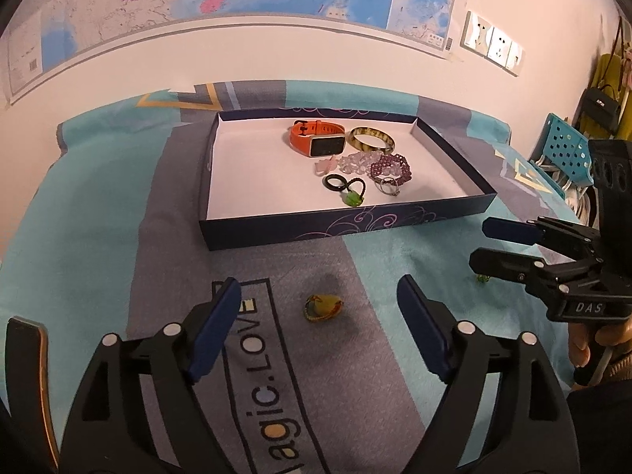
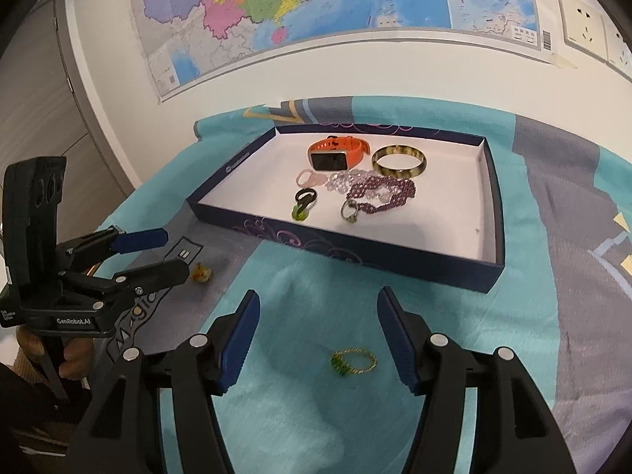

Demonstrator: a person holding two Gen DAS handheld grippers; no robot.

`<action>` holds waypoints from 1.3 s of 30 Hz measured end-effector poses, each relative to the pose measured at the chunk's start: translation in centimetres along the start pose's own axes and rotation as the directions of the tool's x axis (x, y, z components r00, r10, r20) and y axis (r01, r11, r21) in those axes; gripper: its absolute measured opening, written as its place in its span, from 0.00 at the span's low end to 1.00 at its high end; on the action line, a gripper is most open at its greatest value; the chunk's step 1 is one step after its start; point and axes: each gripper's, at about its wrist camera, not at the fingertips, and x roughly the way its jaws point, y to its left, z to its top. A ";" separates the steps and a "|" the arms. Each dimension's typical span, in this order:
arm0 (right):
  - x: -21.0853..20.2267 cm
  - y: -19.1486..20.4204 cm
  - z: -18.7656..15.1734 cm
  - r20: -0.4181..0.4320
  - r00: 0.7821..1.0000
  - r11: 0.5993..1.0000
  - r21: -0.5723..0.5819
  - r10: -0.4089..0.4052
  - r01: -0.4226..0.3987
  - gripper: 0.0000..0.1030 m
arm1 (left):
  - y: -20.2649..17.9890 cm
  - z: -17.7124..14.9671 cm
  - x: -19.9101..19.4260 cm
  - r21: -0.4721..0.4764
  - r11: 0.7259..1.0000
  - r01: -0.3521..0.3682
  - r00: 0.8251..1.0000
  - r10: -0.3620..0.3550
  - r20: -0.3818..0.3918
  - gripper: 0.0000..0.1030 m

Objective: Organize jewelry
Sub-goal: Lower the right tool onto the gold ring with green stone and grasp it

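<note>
A dark blue box lid with a white inside holds an orange watch, a gold bangle, purple beads, a black and green ring and other rings. My left gripper is open, with a yellow pendant on the cloth between its fingers. My right gripper is open over a gold ring with a green stone.
A teal and grey cloth covers the table against a white wall with a map. A blue perforated chair and bags stand at the right in the left wrist view.
</note>
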 end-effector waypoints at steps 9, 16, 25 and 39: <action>-0.4 0.5 -1.1 -0.013 1.000 1.000 -0.011 -0.013 0.013 0.58 | 0.2 -0.8 -0.3 0.001 1.000 -0.013 1.000 0.013 -0.014 0.83; -0.6 0.2 -1.7 -0.019 0.999 1.000 0.000 -0.026 0.026 0.58 | 0.2 -0.9 0.3 -0.009 1.000 0.005 0.999 -0.005 -0.045 0.83; -0.9 -0.5 -2.3 -0.019 0.999 0.999 0.021 -0.037 0.037 0.60 | -0.3 -0.8 2.1 -0.015 1.000 0.016 0.992 -0.018 -0.122 0.67; -0.7 -1.3 -3.1 -0.048 0.997 0.997 0.047 -0.053 0.056 0.60 | -1.2 -0.8 2.1 0.021 0.999 0.027 0.992 -0.024 -0.124 0.17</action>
